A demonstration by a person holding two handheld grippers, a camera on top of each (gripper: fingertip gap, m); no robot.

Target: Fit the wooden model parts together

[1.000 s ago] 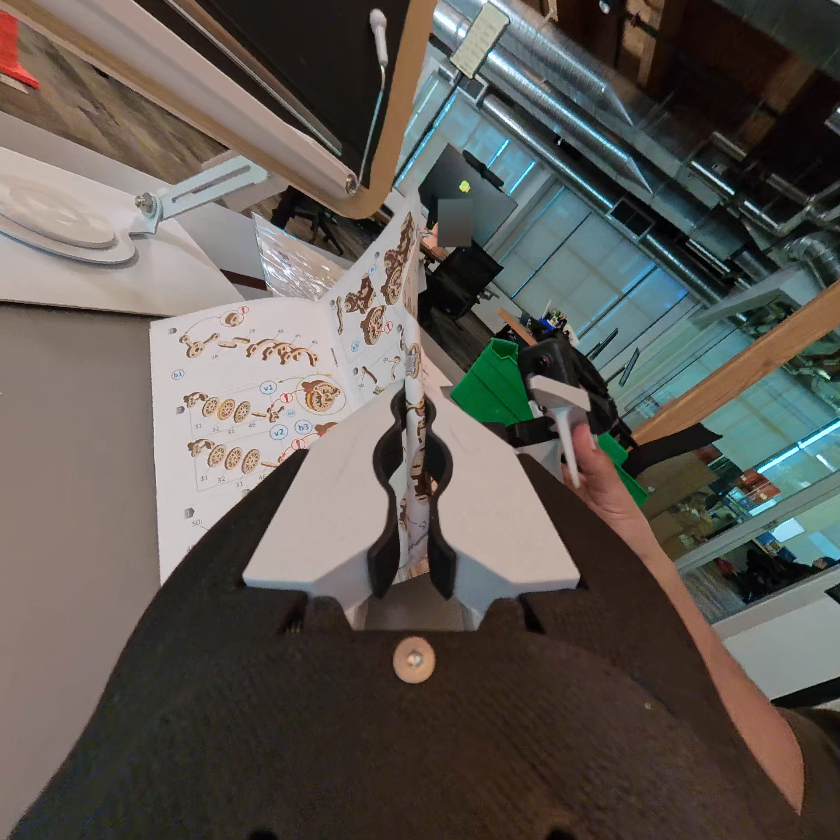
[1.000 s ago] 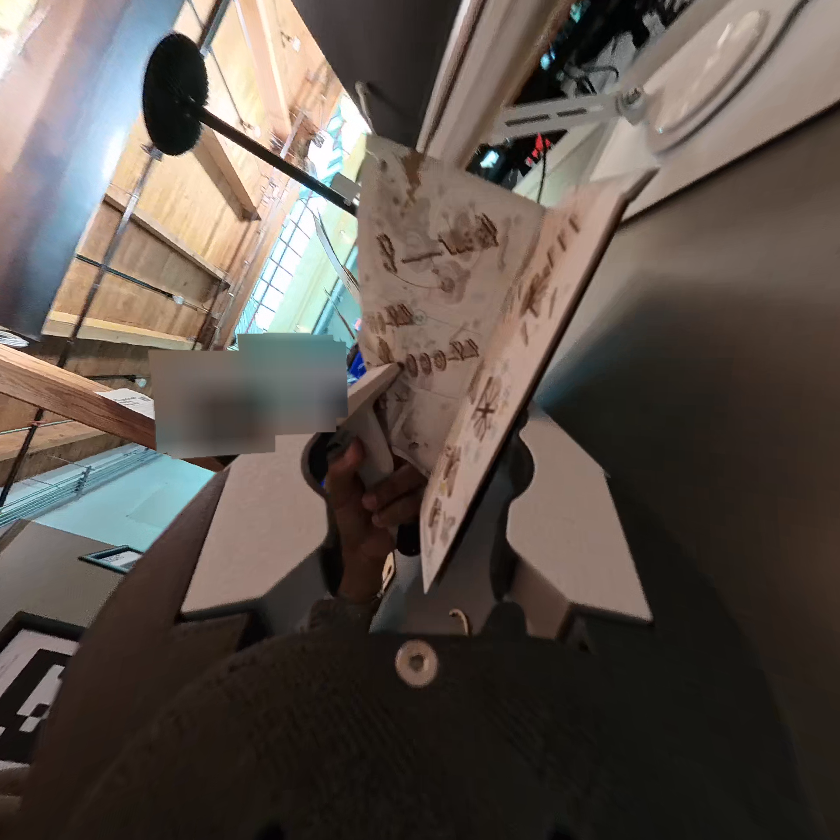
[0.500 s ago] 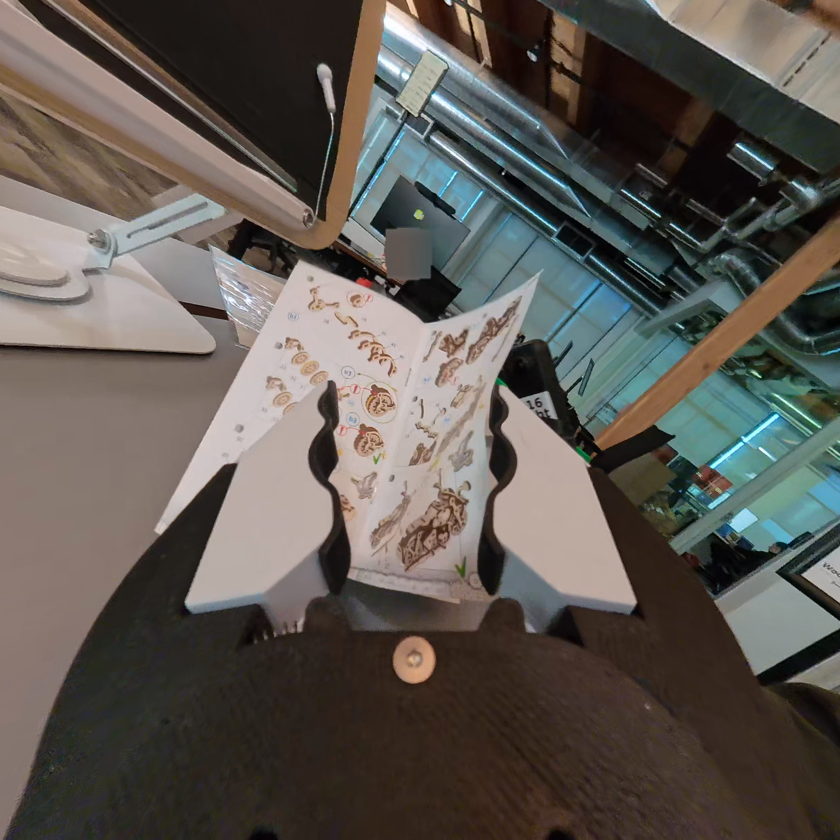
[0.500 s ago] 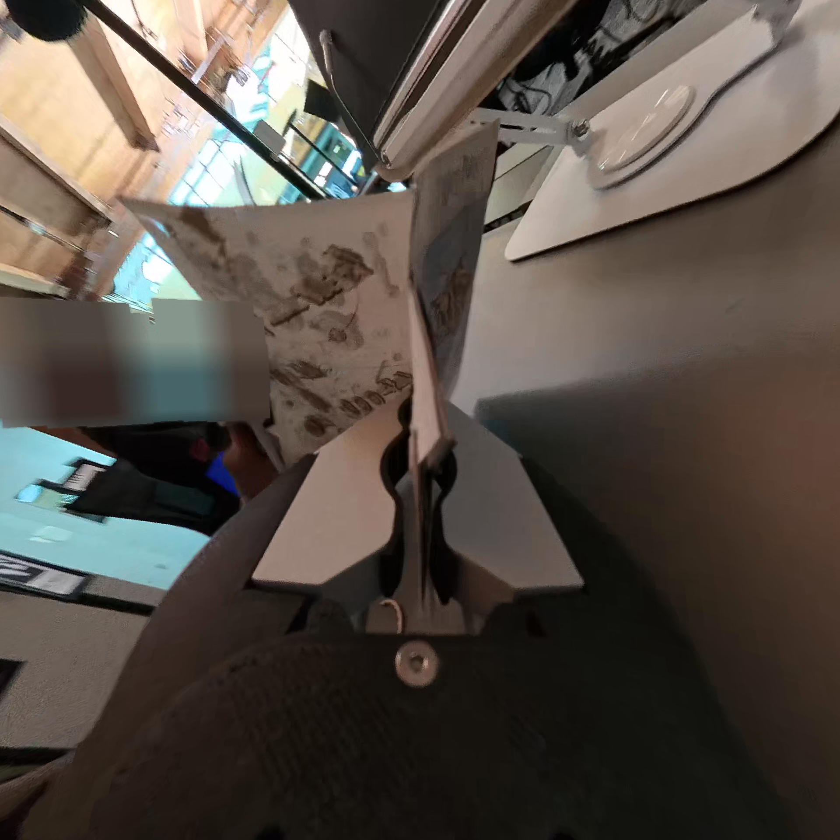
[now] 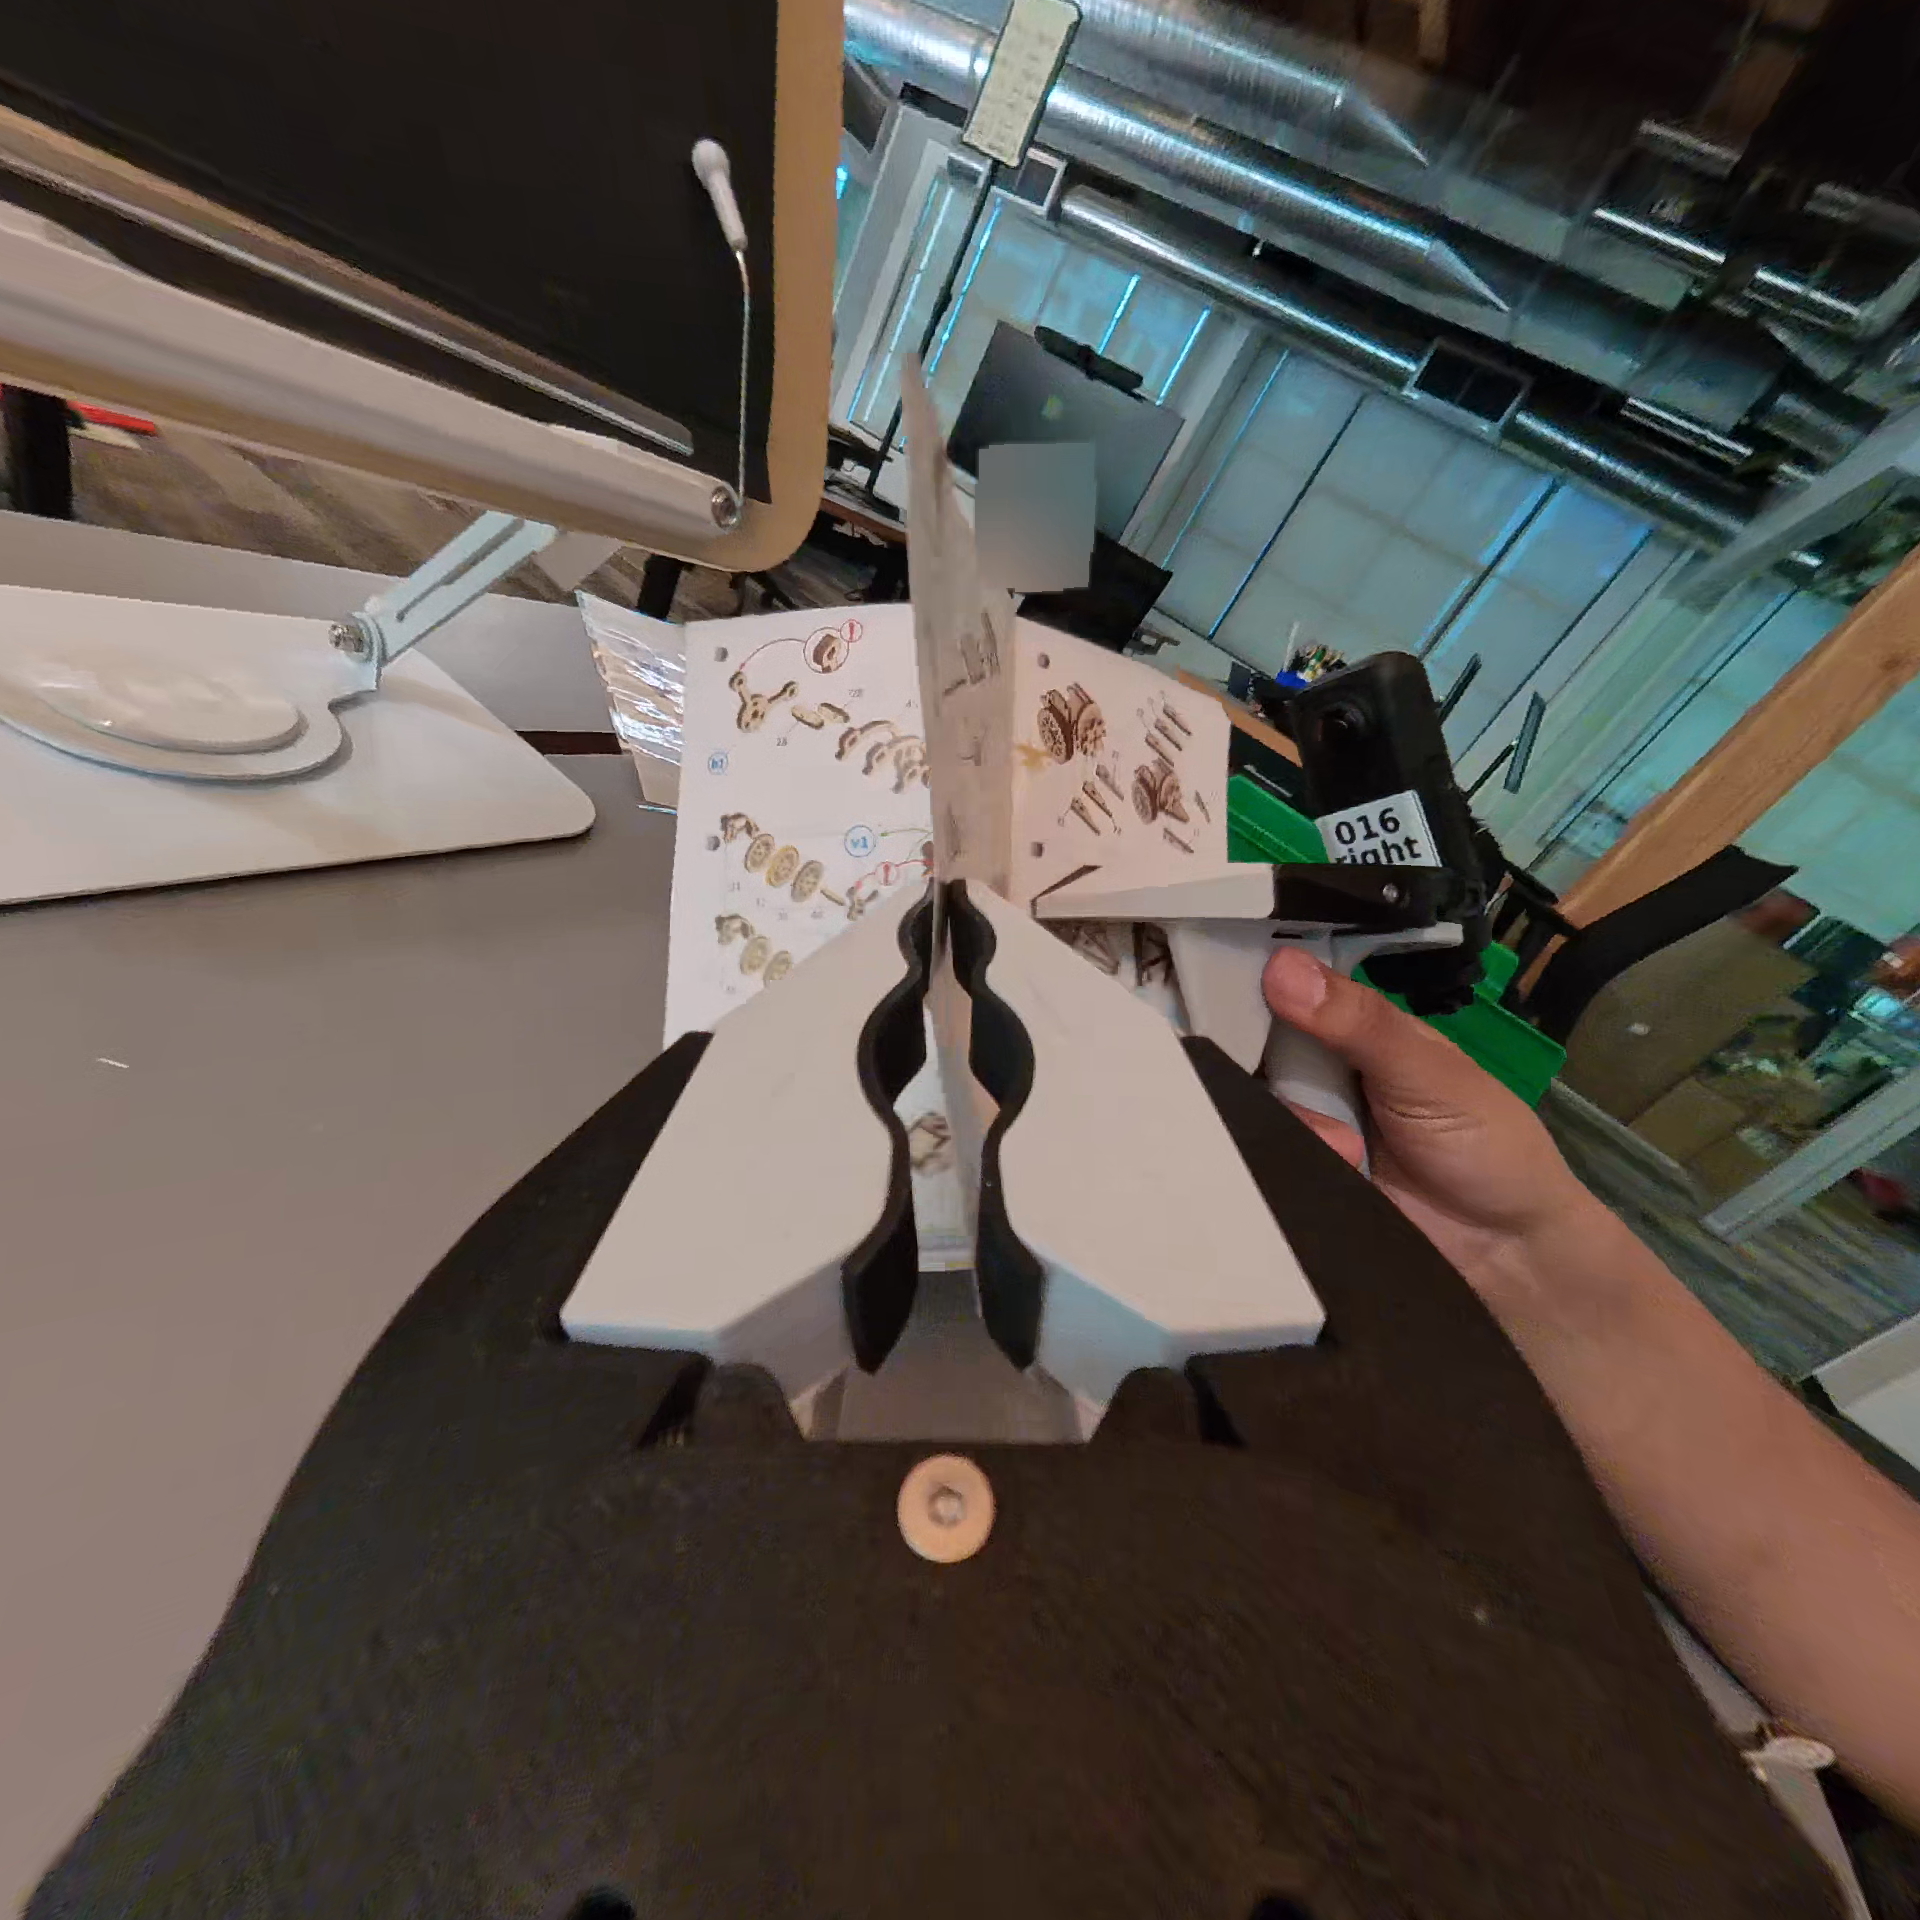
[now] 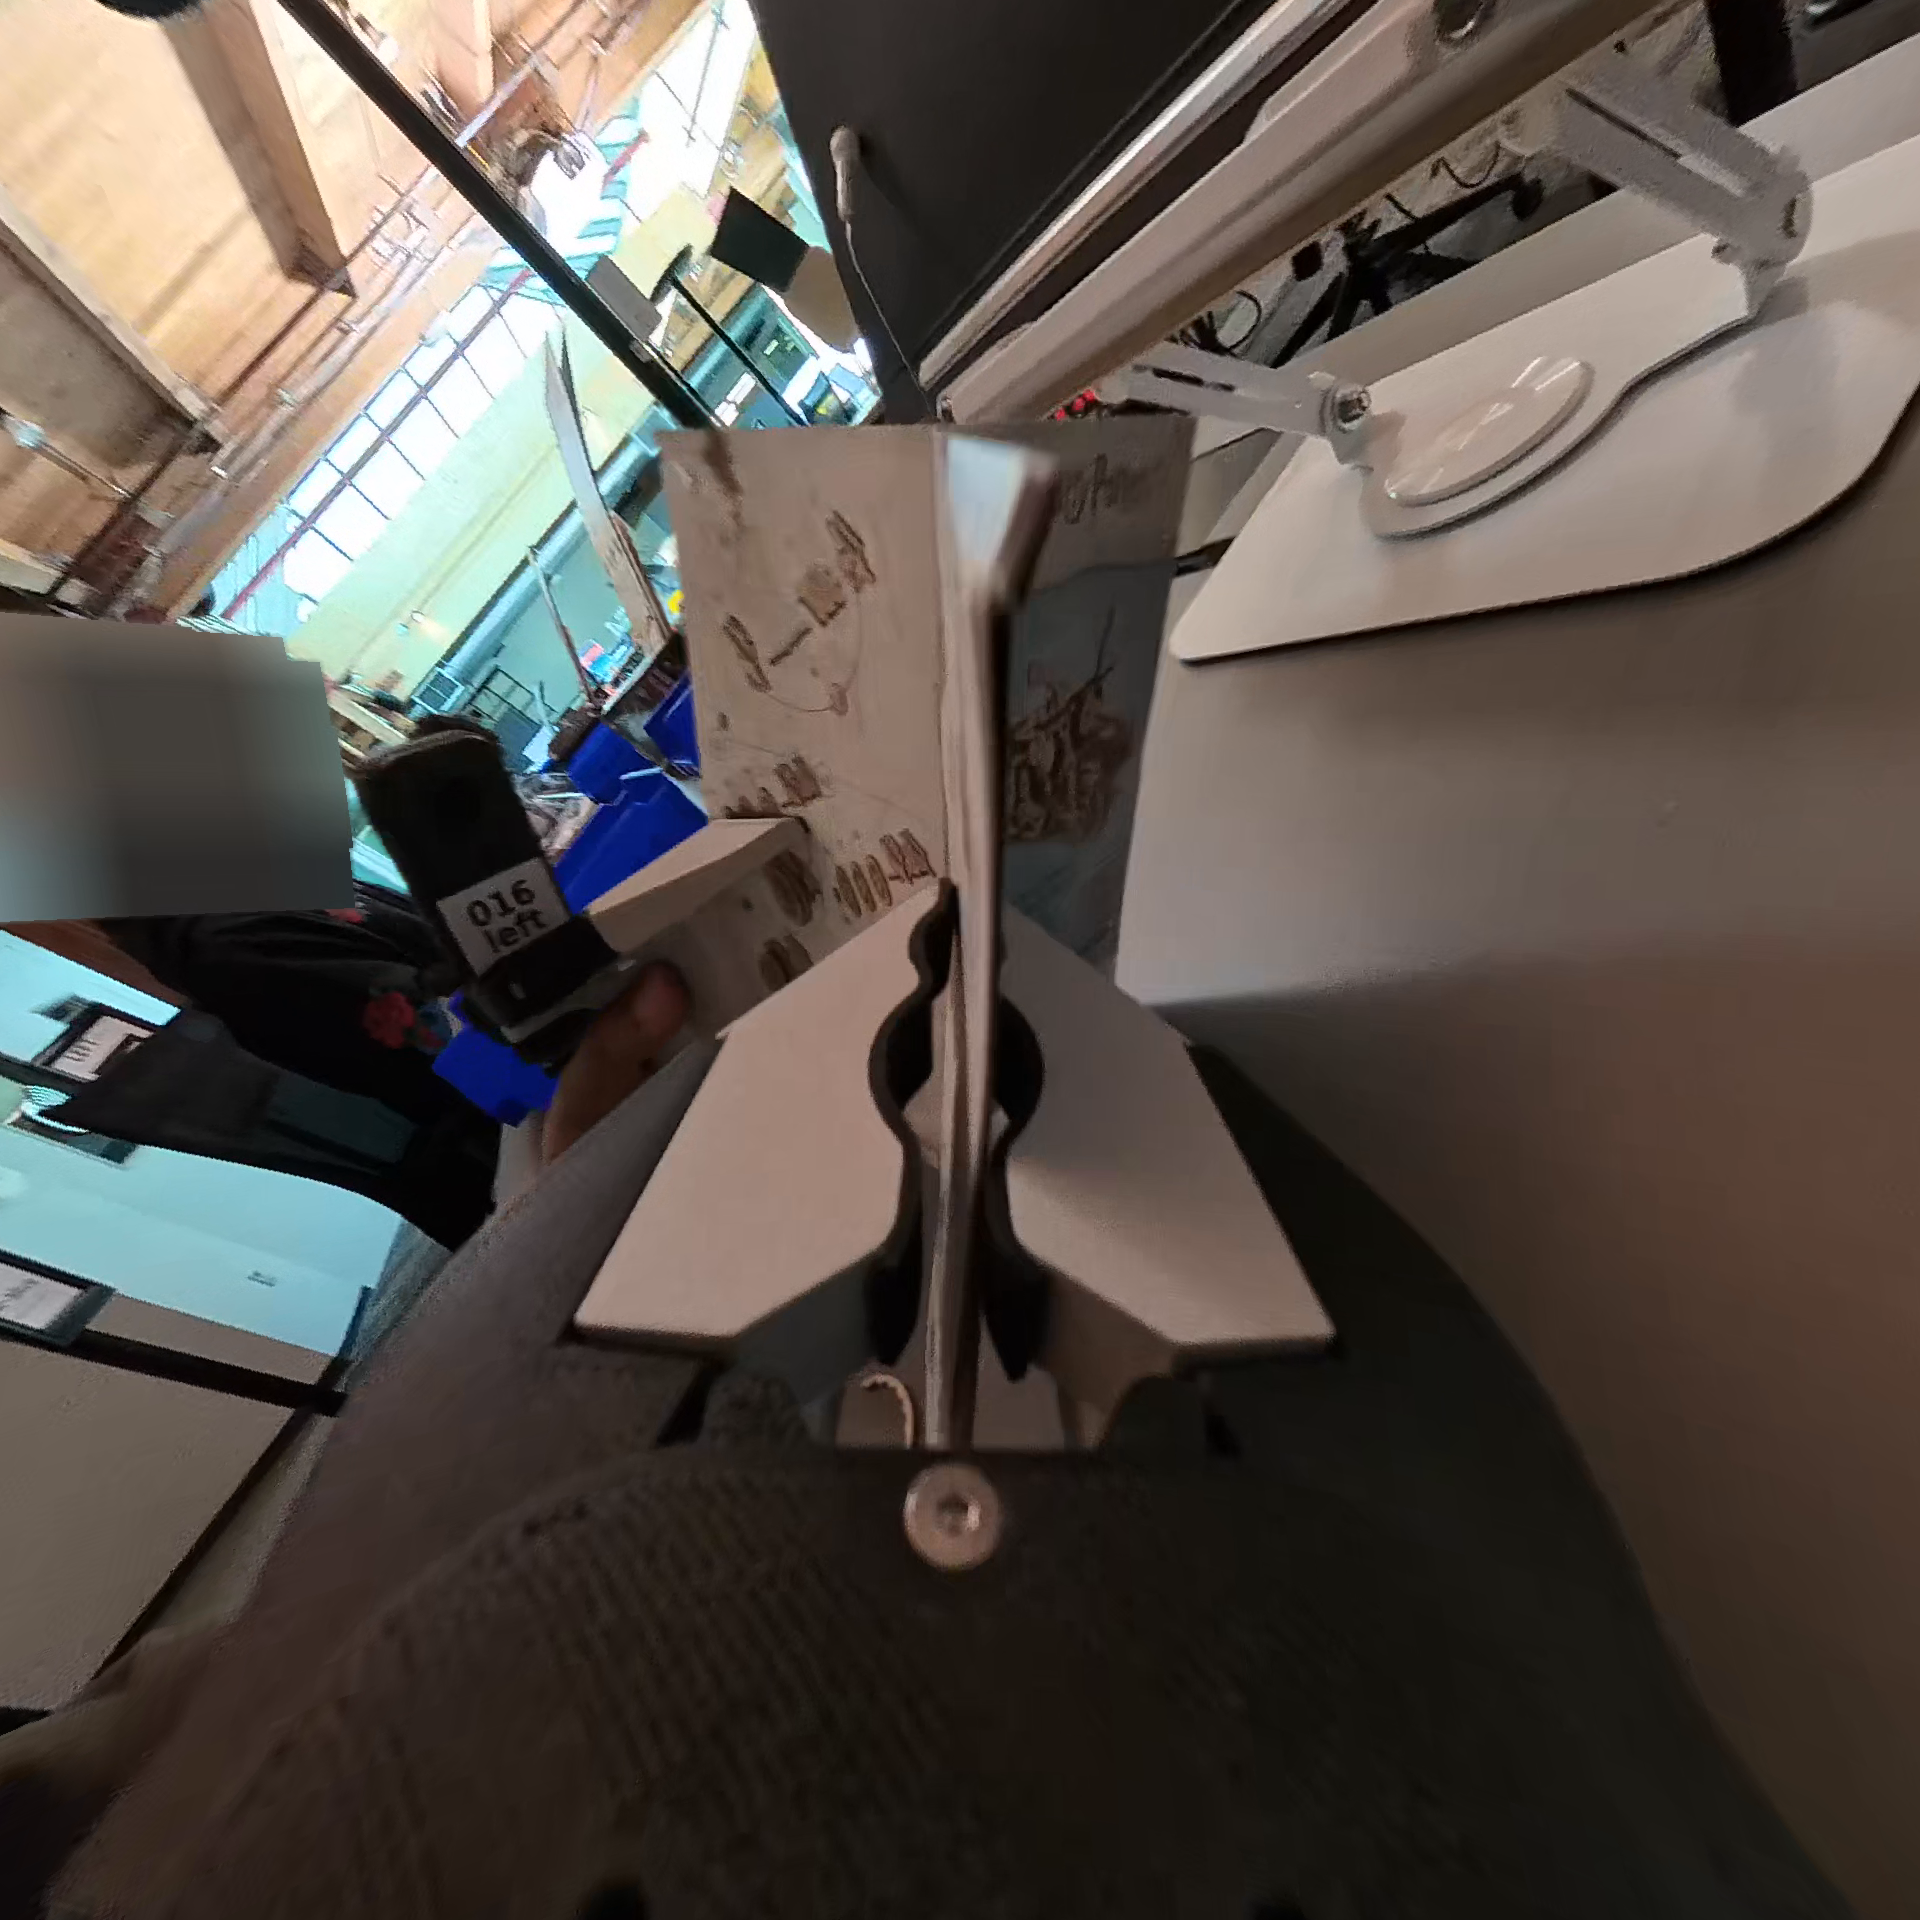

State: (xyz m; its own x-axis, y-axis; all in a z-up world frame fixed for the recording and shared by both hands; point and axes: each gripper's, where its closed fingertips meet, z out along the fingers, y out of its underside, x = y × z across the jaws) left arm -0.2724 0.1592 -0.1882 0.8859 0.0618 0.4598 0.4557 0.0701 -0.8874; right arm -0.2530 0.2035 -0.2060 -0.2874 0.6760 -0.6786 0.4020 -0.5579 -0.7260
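Observation:
A paper instruction booklet (image 5: 800,769) with drawings of wooden parts is held up above the grey table (image 5: 312,1039). My left gripper (image 5: 948,899) is shut on one page, seen edge-on between its fingers. My right gripper (image 6: 961,904) is shut on another leaf of the booklet (image 6: 821,675). The right gripper also shows in the left wrist view (image 5: 1049,906), held by a hand (image 5: 1434,1122) and pinching the right-hand page. The left gripper shows in the right wrist view (image 6: 764,847) at the booklet's left edge. No wooden parts are in view.
A white monitor stand base (image 5: 260,769) and a dark monitor (image 5: 416,208) stand at the back of the table; the base also shows in the right wrist view (image 6: 1558,468). A clear plastic bag (image 5: 634,675) lies behind the booklet. A green bin (image 5: 1278,821) is at right. Spacing between my two grippers at the tips: around 6 cm.
My left gripper, open around the booklet half a second ago, has shut on a single page. My right gripper shut on the booklet a second ago and still holds it.

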